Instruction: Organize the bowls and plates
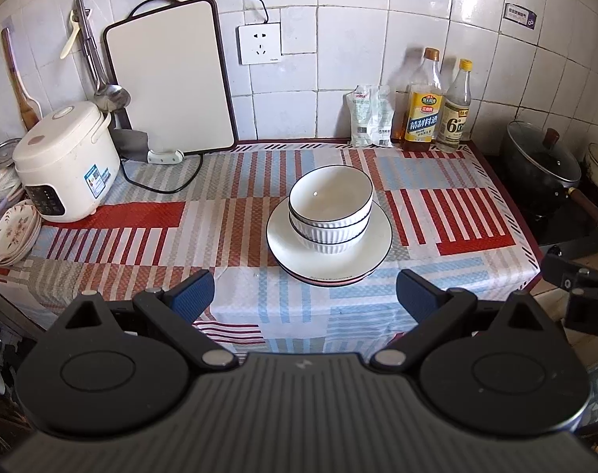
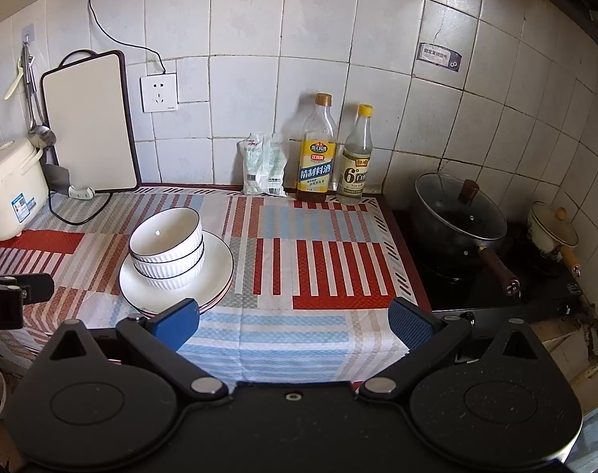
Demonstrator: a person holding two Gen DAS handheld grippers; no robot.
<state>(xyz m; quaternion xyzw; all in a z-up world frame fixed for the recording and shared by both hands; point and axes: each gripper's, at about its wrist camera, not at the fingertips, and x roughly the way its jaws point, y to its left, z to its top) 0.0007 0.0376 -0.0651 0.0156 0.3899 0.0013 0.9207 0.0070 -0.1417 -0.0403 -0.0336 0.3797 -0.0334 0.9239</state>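
Nearest, the left gripper [image 1: 304, 289] and right gripper [image 2: 293, 321] both hover over the striped tablecloth's [image 1: 259, 315] front edge, blue-padded fingers spread wide, holding nothing. Just beyond the left gripper, and ahead-left of the right one, sit stacked round white plates [image 1: 371, 250], dark-rimmed, lying flat. Centred on them, two nested white ribbed bowls [image 1: 330, 213] stand upright, mouths up, empty. Farther back, bottles [image 2: 316, 153] line the tiled wall.

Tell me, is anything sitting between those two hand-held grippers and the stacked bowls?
Nothing visible. Only bare striped cloth lies between the open left hand-held gripper and the bowls on their plates; likewise for the right hand-held gripper.
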